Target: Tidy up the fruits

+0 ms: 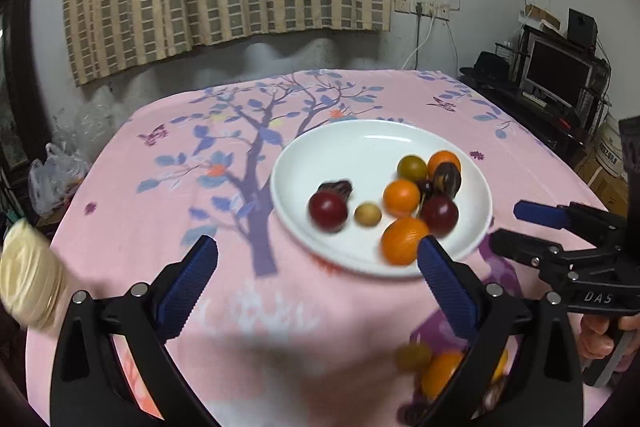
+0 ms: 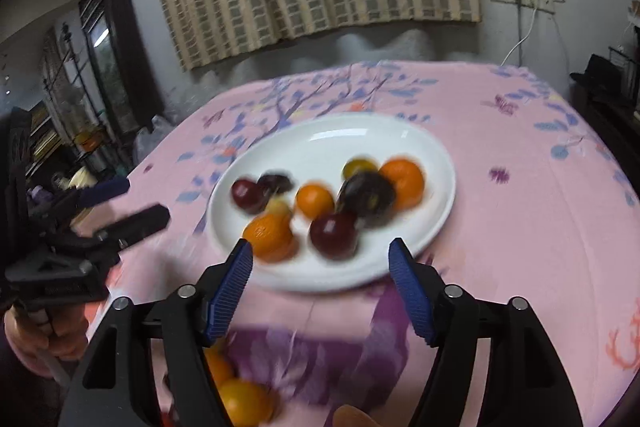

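A white plate (image 1: 320,163) sits on the pink tablecloth and holds several fruits: oranges (image 1: 401,197), dark red plums (image 1: 328,211), a green fruit (image 1: 412,166), a small yellow one (image 1: 367,214) and dark pieces (image 1: 338,187). The plate shows in the right wrist view (image 2: 360,135) too. My left gripper (image 1: 318,263) is open and empty, just short of the plate's near rim. My right gripper (image 2: 320,263) is open and empty at the plate's near edge; it also shows in the left wrist view (image 1: 508,227). More loose fruit (image 1: 436,371) lies near the front edge, blurred.
The table carries a pink cloth (image 1: 160,187) with a tree print. A cream-coloured object (image 1: 28,283) is at the left edge. A monitor and shelves (image 1: 560,75) stand at the right, a plastic bag (image 1: 56,175) at the left, curtains behind.
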Available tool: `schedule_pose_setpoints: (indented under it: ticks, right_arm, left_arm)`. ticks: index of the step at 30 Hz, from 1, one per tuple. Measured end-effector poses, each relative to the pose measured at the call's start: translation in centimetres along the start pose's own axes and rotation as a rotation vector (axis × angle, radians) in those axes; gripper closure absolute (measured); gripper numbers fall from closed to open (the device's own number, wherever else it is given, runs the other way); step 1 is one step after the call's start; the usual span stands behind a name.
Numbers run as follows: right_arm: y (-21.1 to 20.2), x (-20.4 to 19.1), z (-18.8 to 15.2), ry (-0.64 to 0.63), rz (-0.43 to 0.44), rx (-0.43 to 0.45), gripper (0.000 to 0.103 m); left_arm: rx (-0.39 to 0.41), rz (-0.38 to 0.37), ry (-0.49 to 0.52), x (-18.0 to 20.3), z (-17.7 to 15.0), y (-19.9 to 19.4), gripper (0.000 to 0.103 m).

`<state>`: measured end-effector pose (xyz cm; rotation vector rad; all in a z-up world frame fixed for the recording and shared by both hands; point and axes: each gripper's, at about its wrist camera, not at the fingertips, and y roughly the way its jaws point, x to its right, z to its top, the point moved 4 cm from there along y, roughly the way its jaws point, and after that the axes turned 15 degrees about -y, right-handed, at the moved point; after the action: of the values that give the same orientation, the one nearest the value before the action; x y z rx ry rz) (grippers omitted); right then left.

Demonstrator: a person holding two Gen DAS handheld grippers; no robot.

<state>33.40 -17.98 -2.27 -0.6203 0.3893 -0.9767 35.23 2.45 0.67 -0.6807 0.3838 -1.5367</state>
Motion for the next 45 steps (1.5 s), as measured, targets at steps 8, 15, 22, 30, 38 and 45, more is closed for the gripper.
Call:
schedule_pose_setpoints:
  ticks: [8,15,22,30,38,45]
  right_arm:
    - [-1.8,-4.0,-4.5,0.003,0.163,-0.065,0.030]
    - [-1.0,-4.7,-5.4,-0.021,0.170,-0.114,0.049]
    - [-0.3,-5.0,-5.8,-0.029,0.188,-0.130,0.050]
    - [-0.2,-4.7,-5.9,-0.004,0.221,-0.134,0.062]
    - [-1.8,-2.5,-5.0,0.084,0.202,-0.060,0.062]
    - [-1.9,-2.3,-4.9,0.085,0.172,-0.056,0.062]
  left_arm:
    - [-0.039,0.068,-0.041,-4.1,-5.9,-2.7,0.005]
    - [-0.016,0.064,-0.089,-5.0,-5.9,-4.1,0.005]
    - [0.001,0.041,-0.083,-4.4,-5.7,-4.9,0.005]
    - [-0.066,-0.097,0.002,-2.8,-6.7,-5.6,0.005]
    - [-0.228,-0.392,0.284,1.7,-12.1,-7.4,0.023]
    - [-0.318,-0.391,0.404,3.7,-15.5,-6.3,0.043]
